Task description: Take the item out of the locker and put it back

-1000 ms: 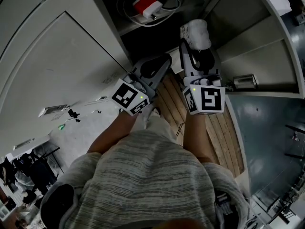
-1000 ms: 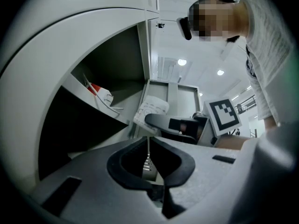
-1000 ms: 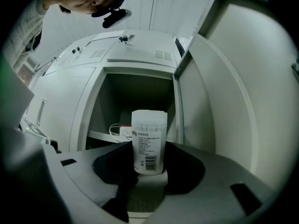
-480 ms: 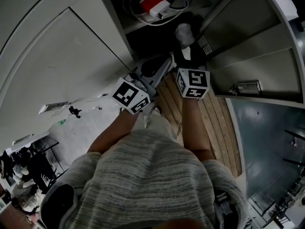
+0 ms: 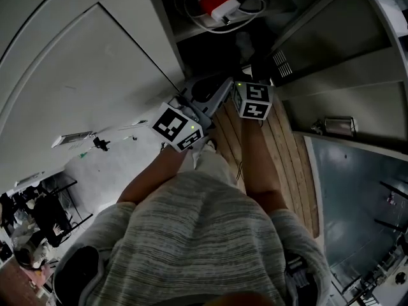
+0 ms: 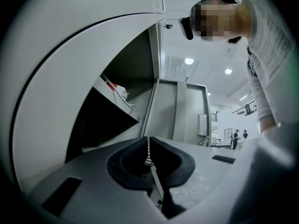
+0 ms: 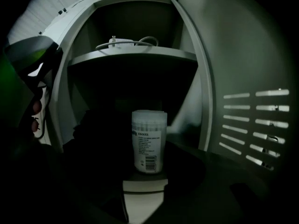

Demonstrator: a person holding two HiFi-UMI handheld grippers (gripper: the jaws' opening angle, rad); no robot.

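Note:
A white cylindrical container (image 7: pixel 149 139) with a printed label stands upright in the dark lower compartment of the open locker (image 7: pixel 135 55). My right gripper (image 7: pixel 148 160) is closed on it, its dark jaws on either side. In the head view only the right gripper's marker cube (image 5: pixel 254 99) shows at the locker's mouth; the jaws and container are lost in shadow. My left gripper (image 6: pixel 148 149) is shut on nothing, its jaws meeting, and hangs beside the locker's front edge (image 5: pixel 201 93).
The shelf above holds a red-and-white charger (image 5: pixel 217 4) with a coiled white cable (image 7: pixel 126 42). The vented locker door (image 7: pixel 261 125) stands open on the right. Closed locker fronts (image 5: pixel 95 75) fill the left. Below lies a wooden floor strip (image 5: pixel 287 152).
My right gripper has carried the white container forward from in front of the locker into the dark lower compartment. The left gripper has barely moved.

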